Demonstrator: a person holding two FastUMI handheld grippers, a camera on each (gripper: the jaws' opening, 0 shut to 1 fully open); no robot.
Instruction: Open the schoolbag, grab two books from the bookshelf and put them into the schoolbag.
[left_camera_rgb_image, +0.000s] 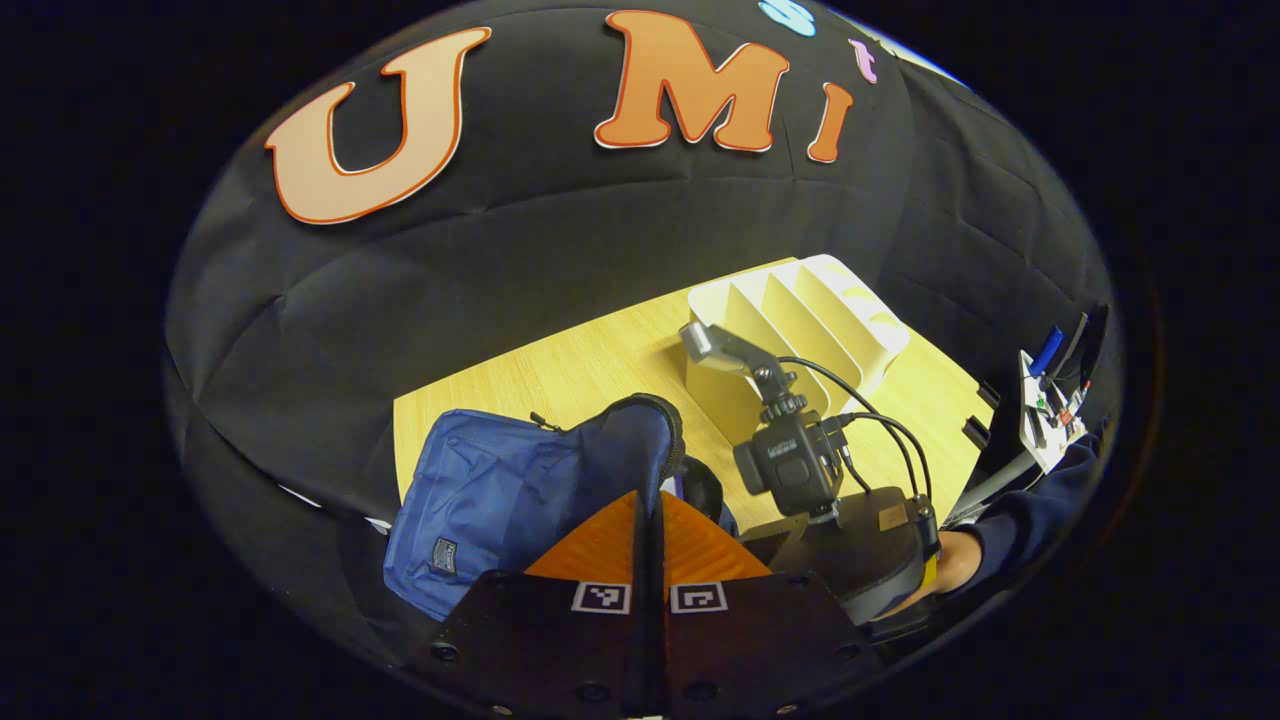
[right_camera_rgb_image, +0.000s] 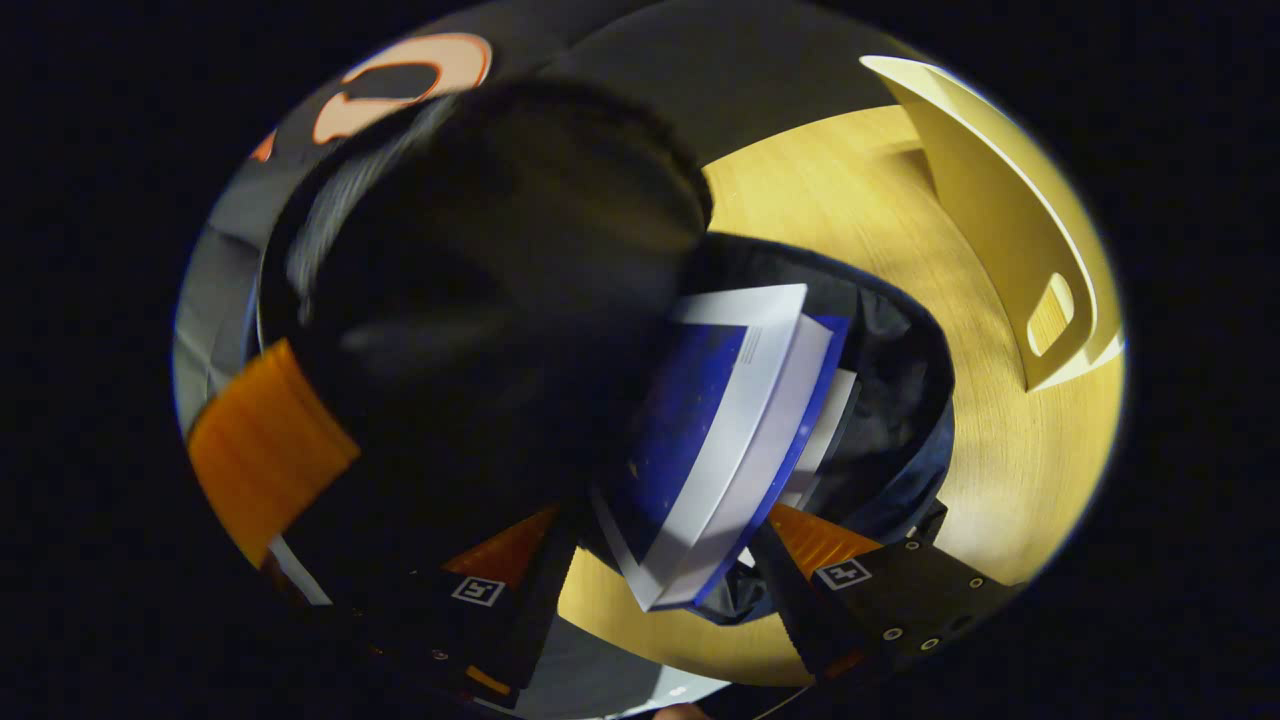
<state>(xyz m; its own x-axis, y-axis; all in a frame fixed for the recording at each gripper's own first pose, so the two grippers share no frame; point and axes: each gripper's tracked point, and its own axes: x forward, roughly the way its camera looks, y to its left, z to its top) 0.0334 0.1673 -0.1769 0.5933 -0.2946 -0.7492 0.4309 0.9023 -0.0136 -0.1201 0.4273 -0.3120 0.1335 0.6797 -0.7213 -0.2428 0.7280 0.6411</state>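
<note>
Schoolbag (left_camera_rgb_image: 500, 500) is lying on my table (left_camera_rgb_image: 560, 380), its blue body spreading away from the white bookshelf (left_camera_rgb_image: 800, 330), which is standing just beside it. My left gripper (left_camera_rgb_image: 648, 520) is pinching the bag's raised flap (left_camera_rgb_image: 630, 440); the fingers are sitting pressed together with the fabric edge rising right at their tips, so I am holding the mouth open. In the left gripper view my right gripper's housing and camera (left_camera_rgb_image: 795, 465) are hovering between the bag and the bookshelf, with my hand (left_camera_rgb_image: 950, 570) and sleeve (left_camera_rgb_image: 1040, 510) behind them.

In the right gripper view I am looking down into the open bag (right_camera_rgb_image: 900, 400). A blue-and-white book (right_camera_rgb_image: 720, 440) is standing tilted inside the mouth, another book's pale edge (right_camera_rgb_image: 835, 420) just behind it. My right gripper (right_camera_rgb_image: 660, 545) is spread wide, one finger either side of the book's lower corner, neither clearly pressing it. The bookshelf's end wall (right_camera_rgb_image: 1000, 230) is rising beside the bag.
</note>
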